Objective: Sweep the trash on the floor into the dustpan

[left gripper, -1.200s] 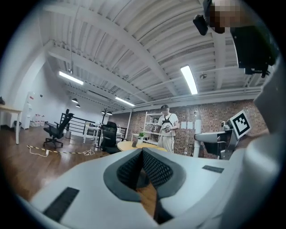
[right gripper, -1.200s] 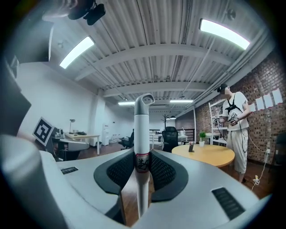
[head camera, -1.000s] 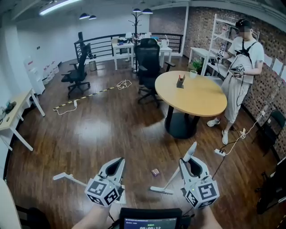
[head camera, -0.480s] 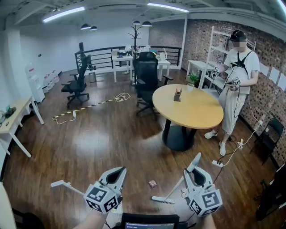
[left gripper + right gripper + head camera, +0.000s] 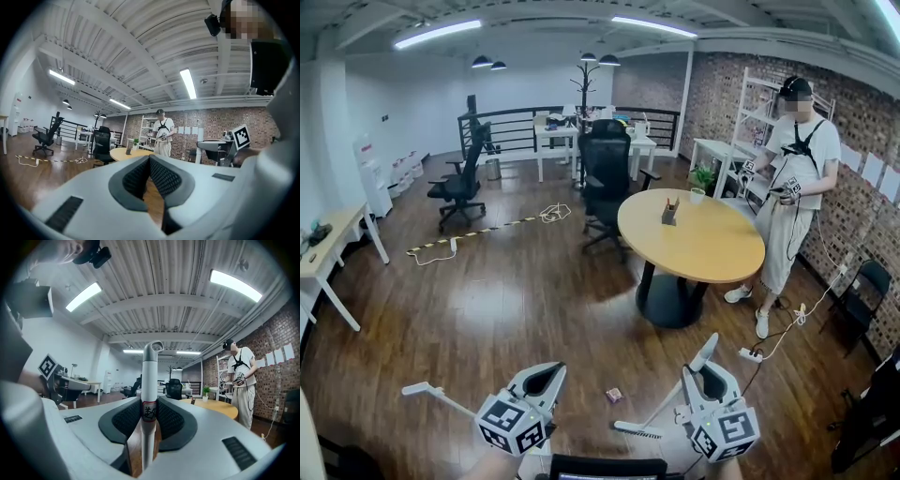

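A small pinkish scrap of trash lies on the wooden floor between my two grippers. My right gripper is shut on a white broom handle, which stands upright between its pads. The broom's brush head rests on the floor just right of the scrap. My left gripper is shut, and in the left gripper view its pads meet with nothing between them. A long white handle, seemingly the dustpan's, juts out to the left from under that gripper. I cannot tell whether it is held.
A round wooden table stands ahead, a black office chair behind it. A person stands at the right by white shelves. A power strip with cable lies right of the broom. A desk stands at the left.
The head view has shifted, so the scrap, the broom and both grippers now sit lower in the picture. The scrap lies closer to the brush head. Both grips look unchanged.
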`<state>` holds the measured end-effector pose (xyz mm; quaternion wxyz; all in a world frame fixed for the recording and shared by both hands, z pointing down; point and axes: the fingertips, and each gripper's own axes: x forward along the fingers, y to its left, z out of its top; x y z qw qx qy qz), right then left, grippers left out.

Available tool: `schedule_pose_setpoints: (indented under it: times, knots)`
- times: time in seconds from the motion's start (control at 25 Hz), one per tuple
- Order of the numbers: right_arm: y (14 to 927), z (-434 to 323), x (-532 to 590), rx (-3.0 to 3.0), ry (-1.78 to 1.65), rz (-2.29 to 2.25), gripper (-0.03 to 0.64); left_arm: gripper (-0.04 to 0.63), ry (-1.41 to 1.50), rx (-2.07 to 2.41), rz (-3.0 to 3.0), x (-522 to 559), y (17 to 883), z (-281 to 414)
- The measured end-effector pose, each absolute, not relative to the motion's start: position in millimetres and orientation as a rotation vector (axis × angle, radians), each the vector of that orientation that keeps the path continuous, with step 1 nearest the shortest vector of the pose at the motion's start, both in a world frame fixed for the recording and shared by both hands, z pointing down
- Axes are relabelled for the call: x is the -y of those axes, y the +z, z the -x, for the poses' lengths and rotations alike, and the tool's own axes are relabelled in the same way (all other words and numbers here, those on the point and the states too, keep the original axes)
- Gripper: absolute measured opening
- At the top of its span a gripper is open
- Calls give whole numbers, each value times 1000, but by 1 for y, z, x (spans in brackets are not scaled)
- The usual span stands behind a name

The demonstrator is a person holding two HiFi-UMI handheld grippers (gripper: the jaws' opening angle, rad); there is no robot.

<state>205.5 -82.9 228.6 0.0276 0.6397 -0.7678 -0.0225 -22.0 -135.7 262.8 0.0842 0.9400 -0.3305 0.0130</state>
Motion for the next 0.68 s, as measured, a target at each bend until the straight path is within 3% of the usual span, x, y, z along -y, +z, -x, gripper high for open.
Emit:
schedule_pose_setpoints:
  times: [0.68]
  knots:
    - [228, -215, 83, 2414, -49, -1940, 121, 12, 42, 989, -2798, 133, 265, 4]
